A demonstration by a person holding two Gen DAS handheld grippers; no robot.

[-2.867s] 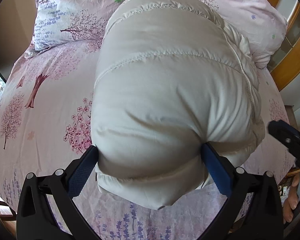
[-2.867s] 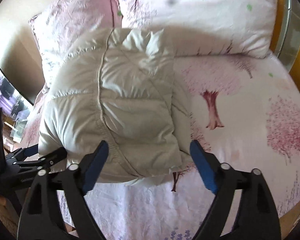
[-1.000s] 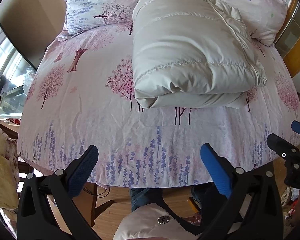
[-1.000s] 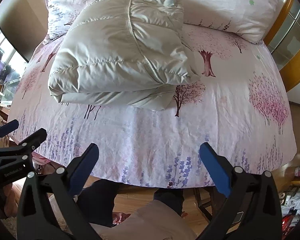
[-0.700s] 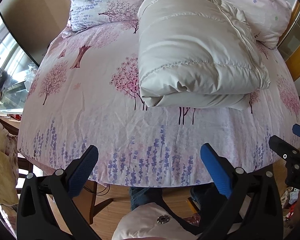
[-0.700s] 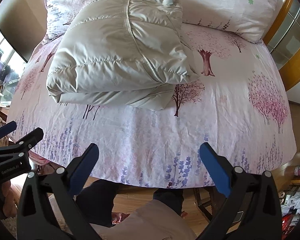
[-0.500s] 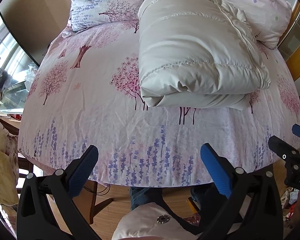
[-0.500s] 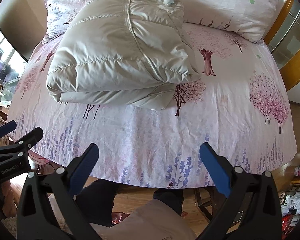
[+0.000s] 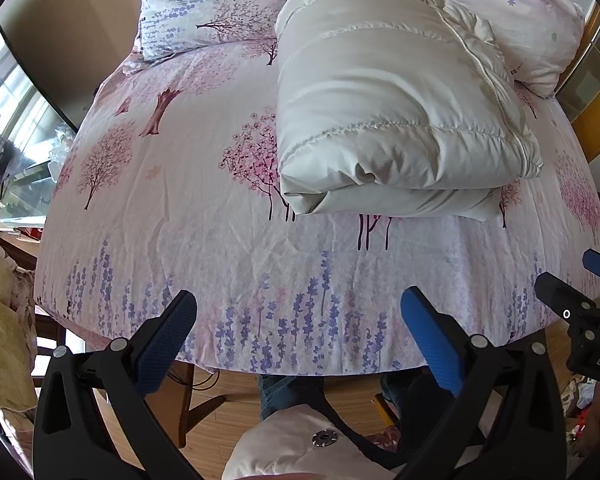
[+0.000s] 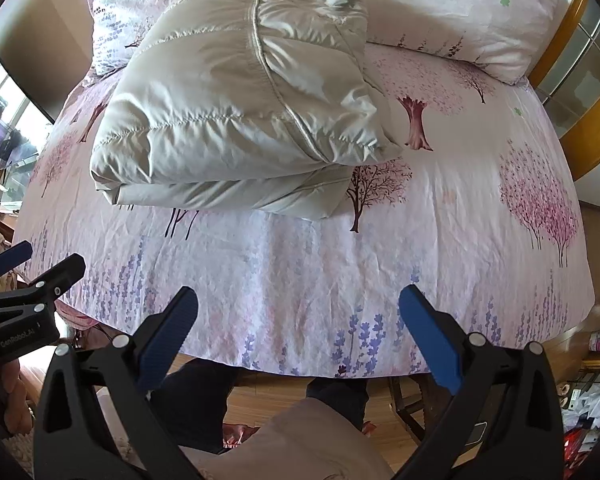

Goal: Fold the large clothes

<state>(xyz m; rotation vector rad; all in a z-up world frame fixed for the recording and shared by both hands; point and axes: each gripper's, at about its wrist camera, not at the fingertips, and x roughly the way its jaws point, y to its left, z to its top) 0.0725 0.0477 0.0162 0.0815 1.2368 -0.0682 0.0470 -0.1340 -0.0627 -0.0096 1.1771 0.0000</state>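
While both tools hang off the near edge of the bed, the left gripper [image 9: 298, 312] has its blue-padded fingers [image 9: 168, 332] spread wide apart with nothing between them, and the right gripper [image 10: 298, 312] is likewise spread wide and holds nothing. Each shows in the other's view: the right gripper [image 9: 580, 304] pokes in at the right border of the left wrist view, and the left gripper [image 10: 28, 292] sits at the left border of the right wrist view. Below the fingers lie a wooden floor [image 9: 228, 404] and the person's legs in dark trousers [image 10: 204, 392], with a pale garment with a metal snap [image 9: 324, 438] at the bottom of the left view. Just ahead of the fingers, the bedsheet [image 9: 260, 264], pink with lavender sprigs and blossoming trees, drapes over the mattress edge. Farther in, well apart from both grippers, the folded cream down jacket [image 9: 388, 112] lies on the sheet as a thick quilted bundle, its layered fold edges facing the cameras and a piped seam running along its top [image 10: 236, 92]. Its far end rests against the matching floral pillows [image 10: 460, 12] at the head of the bed. A dark television screen [image 9: 28, 92] stands to the left.
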